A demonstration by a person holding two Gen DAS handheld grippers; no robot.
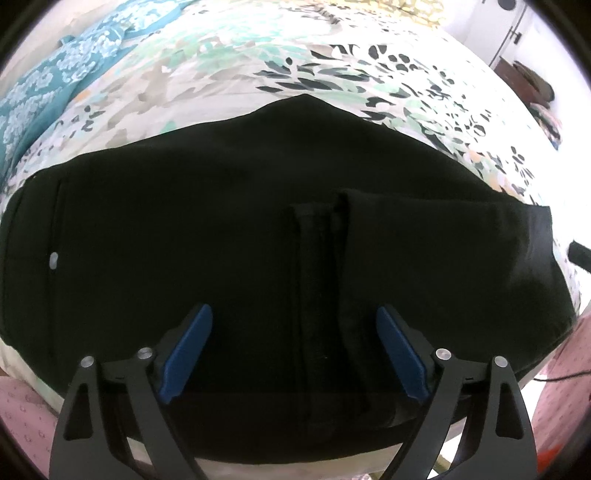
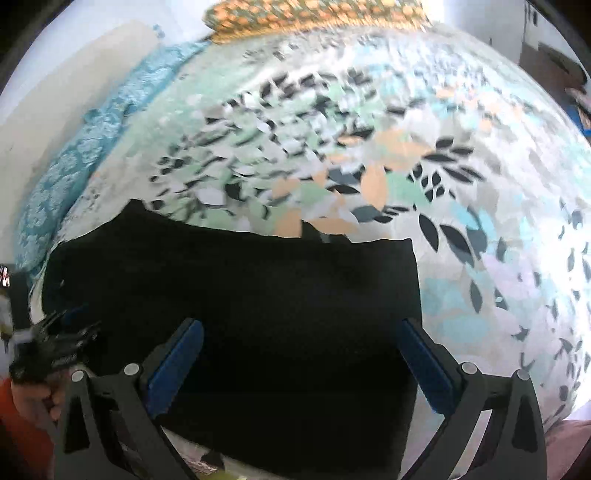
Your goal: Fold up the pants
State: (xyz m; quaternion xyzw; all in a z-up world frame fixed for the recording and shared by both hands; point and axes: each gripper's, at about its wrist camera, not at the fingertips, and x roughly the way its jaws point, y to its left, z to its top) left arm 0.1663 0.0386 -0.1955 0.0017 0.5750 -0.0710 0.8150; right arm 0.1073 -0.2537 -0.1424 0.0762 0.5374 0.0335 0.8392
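Note:
Black pants [image 1: 221, 221] lie flat on a leaf-patterned bedspread [image 1: 332, 66], folded over so that a hemmed leg end rests on top near the middle. A small silver button [image 1: 54, 259] shows at the left end. My left gripper [image 1: 293, 314] is open just above the pants, with its blue pads on either side of the leg hem. In the right wrist view the pants [image 2: 258, 295] fill the lower middle. My right gripper [image 2: 301, 326] is open above their right part, holding nothing.
A teal floral cloth [image 1: 55, 74] lies along the bed's far left edge. An orange-patterned pillow [image 2: 314, 14] sits at the far end. The other gripper's black body [image 2: 55, 350] shows at the left. Pink fabric [image 1: 22, 413] is at the lower corners.

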